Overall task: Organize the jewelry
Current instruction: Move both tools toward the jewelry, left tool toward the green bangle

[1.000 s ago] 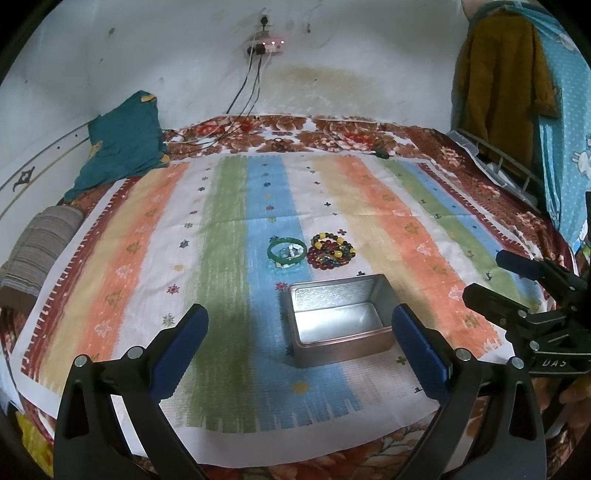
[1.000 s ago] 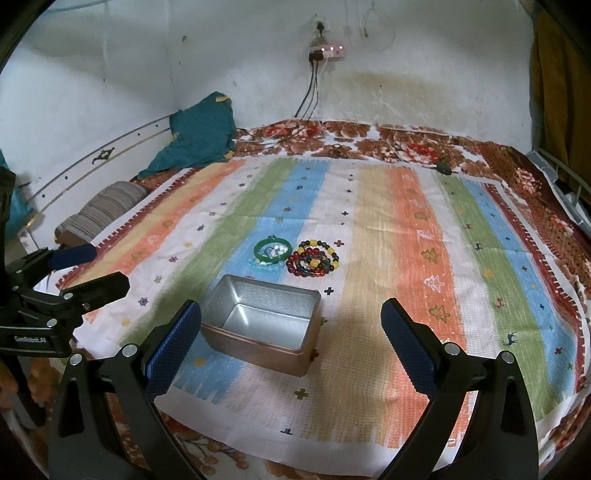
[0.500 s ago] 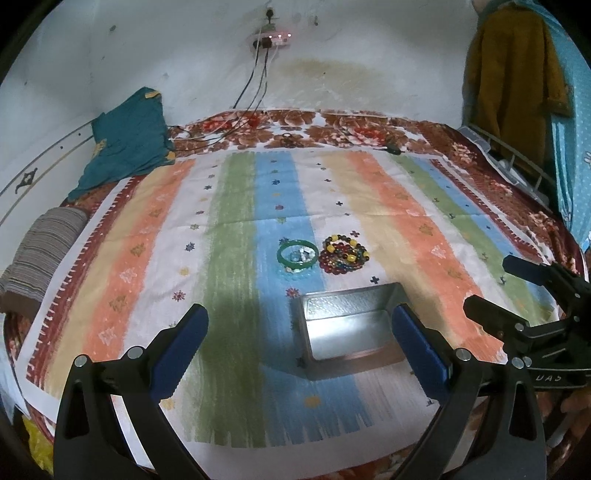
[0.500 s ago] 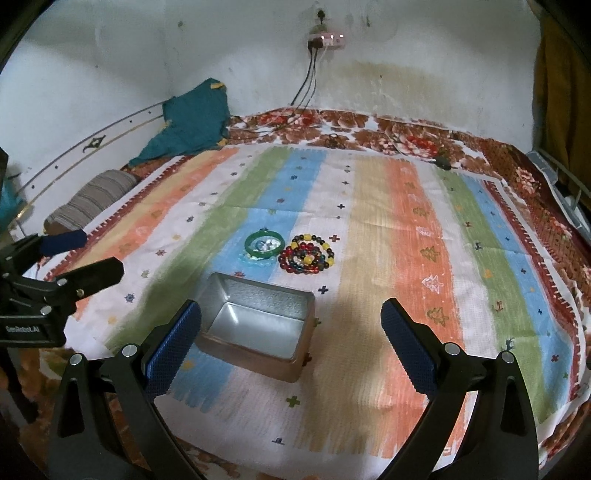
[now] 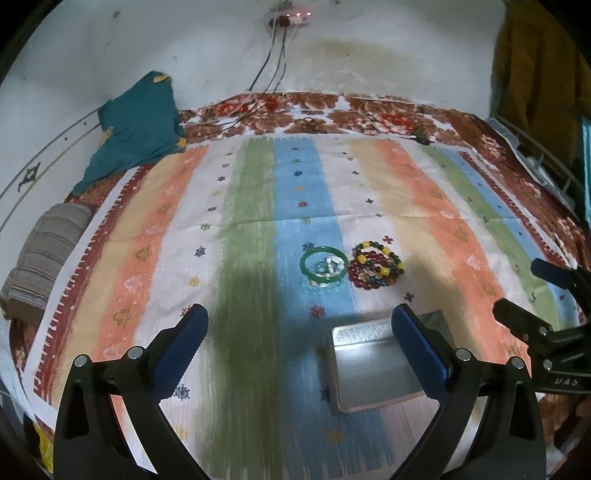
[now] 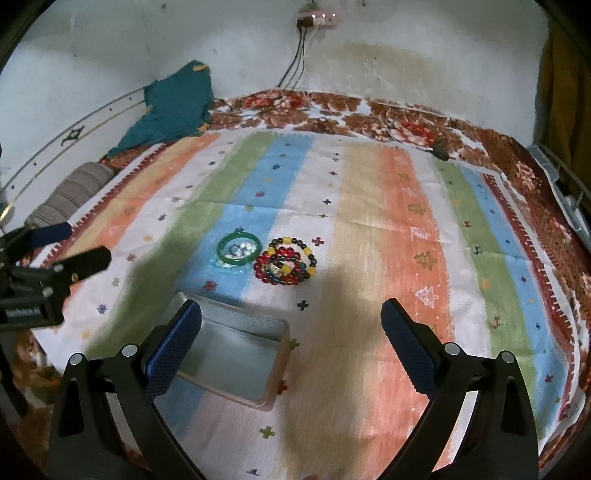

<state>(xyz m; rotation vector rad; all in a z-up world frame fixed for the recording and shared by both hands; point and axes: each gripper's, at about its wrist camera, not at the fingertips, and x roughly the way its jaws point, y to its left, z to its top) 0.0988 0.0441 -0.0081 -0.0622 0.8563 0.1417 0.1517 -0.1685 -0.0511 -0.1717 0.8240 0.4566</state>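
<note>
A green bangle with small pale pieces inside it lies on the striped cloth. Next to it on the right lies a pile of coloured bead bracelets. An open, empty metal tin sits nearer to me than both. My left gripper is open and empty, above the cloth just left of the tin. My right gripper is open and empty, over the tin's right edge. Each gripper shows at the side of the other's view.
The striped cloth covers a floral bedspread. A teal cloth and a grey striped pillow lie at the far left. Cables hang from a wall socket. Hanging clothes and a rack are at the right.
Both grippers have moved forward and lower toward the jewelry. The tin now sits nearer the bottom of both views. Both grippers stay open.
</note>
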